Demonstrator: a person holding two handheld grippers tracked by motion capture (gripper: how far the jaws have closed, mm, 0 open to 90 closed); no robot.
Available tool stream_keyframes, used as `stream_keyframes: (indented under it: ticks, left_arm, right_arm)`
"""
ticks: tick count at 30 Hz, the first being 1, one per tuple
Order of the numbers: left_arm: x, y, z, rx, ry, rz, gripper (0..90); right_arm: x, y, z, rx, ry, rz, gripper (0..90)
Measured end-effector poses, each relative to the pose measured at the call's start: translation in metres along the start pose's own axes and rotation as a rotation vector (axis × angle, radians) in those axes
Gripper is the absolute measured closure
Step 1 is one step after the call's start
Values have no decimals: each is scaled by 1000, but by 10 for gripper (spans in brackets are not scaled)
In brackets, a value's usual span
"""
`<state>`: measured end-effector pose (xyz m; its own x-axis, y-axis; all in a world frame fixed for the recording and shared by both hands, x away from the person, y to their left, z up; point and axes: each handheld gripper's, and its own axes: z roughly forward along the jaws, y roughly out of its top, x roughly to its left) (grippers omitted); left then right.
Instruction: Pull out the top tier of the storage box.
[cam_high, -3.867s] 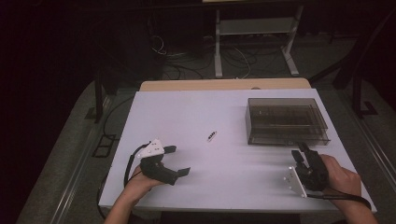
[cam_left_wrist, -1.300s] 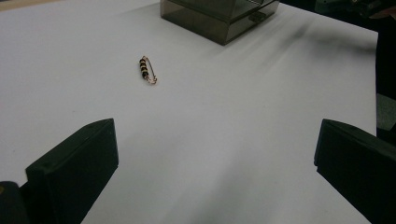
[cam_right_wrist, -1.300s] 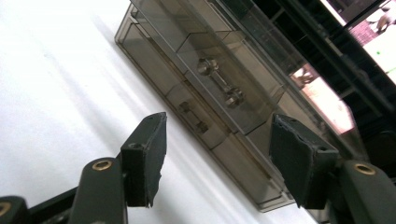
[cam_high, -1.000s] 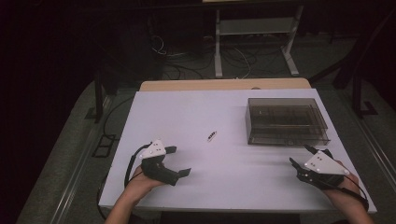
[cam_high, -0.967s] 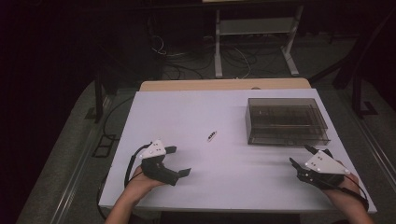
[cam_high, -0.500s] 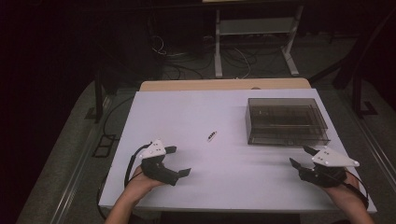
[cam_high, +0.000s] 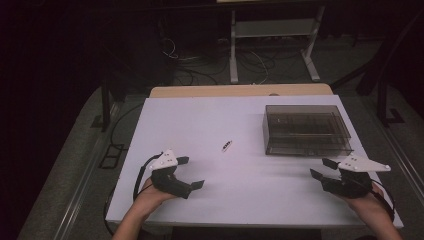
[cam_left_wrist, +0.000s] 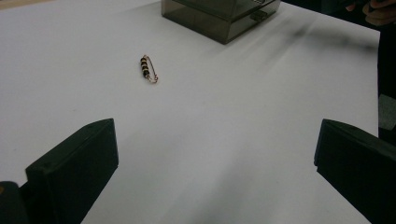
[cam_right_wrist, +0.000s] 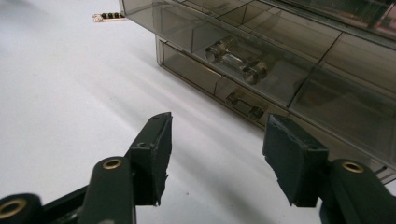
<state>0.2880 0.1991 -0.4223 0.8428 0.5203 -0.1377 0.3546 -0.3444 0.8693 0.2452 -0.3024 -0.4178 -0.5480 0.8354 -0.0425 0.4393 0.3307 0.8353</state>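
A small beaded pin with dark and gold beads lies alone near the middle of the white table; it also lies ahead of the jaws in the left gripper view. A smoky clear plastic drawer box stands at the right, and close up its drawers have small clear handles. My left gripper rests open near the front left, well short of the pin. My right gripper is open near the front right, its jaws just in front of the box, holding nothing.
A light wooden strip borders the table's far edge. Beyond it a white metal stand and cables lie on the dark floor. The person's other hand sits at the top right of the left gripper view.
The right gripper turned from standing on edge to lying level, then shifted slightly toward the box. A clear plate seen beside it at first is gone. The left gripper stayed still.
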Motion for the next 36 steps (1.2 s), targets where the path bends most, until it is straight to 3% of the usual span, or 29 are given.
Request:
stream_keyframes:
  ticks: [4,10,17,27,36]
  left_arm:
    - [0,0,0,2,3,-2,0]
    - [0,0,1,11,3,0,0]
    - [0,0,1,10,5,-4,0]
    - [1,0,1,9,5,-8,0]
    - [1,0,1,7,6,-13,0]
  right_arm:
    - [-4,-1,1,14,28,50,453]
    - [-9,-4,4,36,52,85,511]
    - [-14,-5,4,51,99,125,658]
    - [-22,-1,-4,42,129,171,880]
    - [-24,5,-9,57,145,159,890]
